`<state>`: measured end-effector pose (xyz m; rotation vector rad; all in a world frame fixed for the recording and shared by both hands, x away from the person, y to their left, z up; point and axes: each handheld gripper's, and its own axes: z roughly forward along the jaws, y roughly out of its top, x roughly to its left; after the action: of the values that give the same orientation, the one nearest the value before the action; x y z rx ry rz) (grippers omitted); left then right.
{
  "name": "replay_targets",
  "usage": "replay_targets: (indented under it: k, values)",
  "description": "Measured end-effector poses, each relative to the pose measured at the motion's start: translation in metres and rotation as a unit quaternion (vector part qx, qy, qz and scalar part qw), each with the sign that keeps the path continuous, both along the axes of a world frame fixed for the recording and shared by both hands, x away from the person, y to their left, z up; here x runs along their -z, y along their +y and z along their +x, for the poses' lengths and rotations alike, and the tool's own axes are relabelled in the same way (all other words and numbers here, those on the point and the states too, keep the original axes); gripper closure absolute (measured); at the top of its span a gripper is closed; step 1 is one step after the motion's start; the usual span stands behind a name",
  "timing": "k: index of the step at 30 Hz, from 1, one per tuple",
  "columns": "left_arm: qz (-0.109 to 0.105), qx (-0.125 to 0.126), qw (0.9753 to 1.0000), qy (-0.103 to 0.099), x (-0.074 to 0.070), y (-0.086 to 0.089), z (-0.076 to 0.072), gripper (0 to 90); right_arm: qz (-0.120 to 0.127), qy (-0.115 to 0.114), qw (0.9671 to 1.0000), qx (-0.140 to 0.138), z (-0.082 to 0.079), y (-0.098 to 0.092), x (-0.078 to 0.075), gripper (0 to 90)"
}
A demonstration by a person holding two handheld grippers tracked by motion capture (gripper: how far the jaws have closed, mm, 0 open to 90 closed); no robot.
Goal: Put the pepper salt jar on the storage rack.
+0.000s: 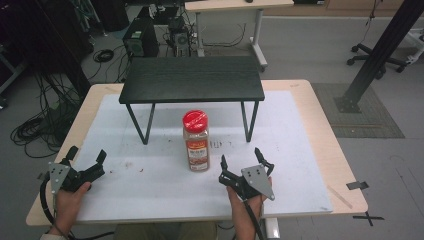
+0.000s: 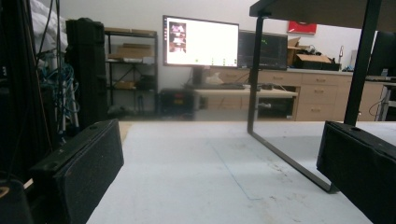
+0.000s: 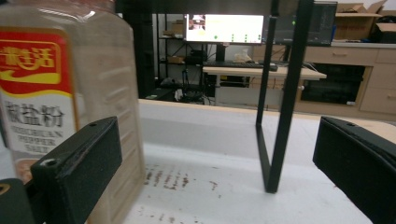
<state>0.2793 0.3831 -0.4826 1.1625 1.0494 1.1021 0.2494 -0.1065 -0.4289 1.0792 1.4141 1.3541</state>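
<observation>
Spread wide on both grippers, gripping nothing and touching nothing; right gripper held low over the white mat, just beside the spice jar, jar's lower right; left gripper well apart, near the mat's left edge, also agape with bare mat between its pads.

Standing upright near the middle of the mat, that jar: red lid, reddish-brown powder inside, red-and-white label, placed in front of the small black shelf table and between its front legs; seen close at the left in the right gripper view, outside the gap and beside the near pad rather than between the pads.

Likely step: closing on the jar with the right gripper; best done by shifting leftward until the body sits centred in the gap, squaring the pads to the flat sides, gripping low to mid-body below the lid for steadiness, squeezing gently since clear plastic may flex; worth avoiding a nudge with the near pad, which could tip the tall jar; worth minding the black table leg just behind; scattered specks on the mat suggest spill risk if tilted.
</observation>
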Motion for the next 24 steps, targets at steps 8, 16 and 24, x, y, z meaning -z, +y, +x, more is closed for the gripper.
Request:
replay_targets:
  k: [8, 16, 24]
  values:
    - [-0.002, 0.001, 1.0000, -0.001, 0.000, 0.000, 0.000, 0.8, 0.006, -0.013, 0.9997, -0.018, -0.008, 0.017, -0.005, 1.0]
    - [-0.005, 0.003, 1.0000, -0.002, 0.000, 0.001, 0.000, 0.9, 0.006, -0.021, 0.9990, -0.038, -0.014, 0.043, -0.011, 1.8]
    - [-0.007, 0.004, 1.0000, -0.003, 0.000, 0.001, -0.001, 0.9, 0.005, -0.013, 0.9989, -0.045, -0.013, 0.060, -0.006, 1.7]
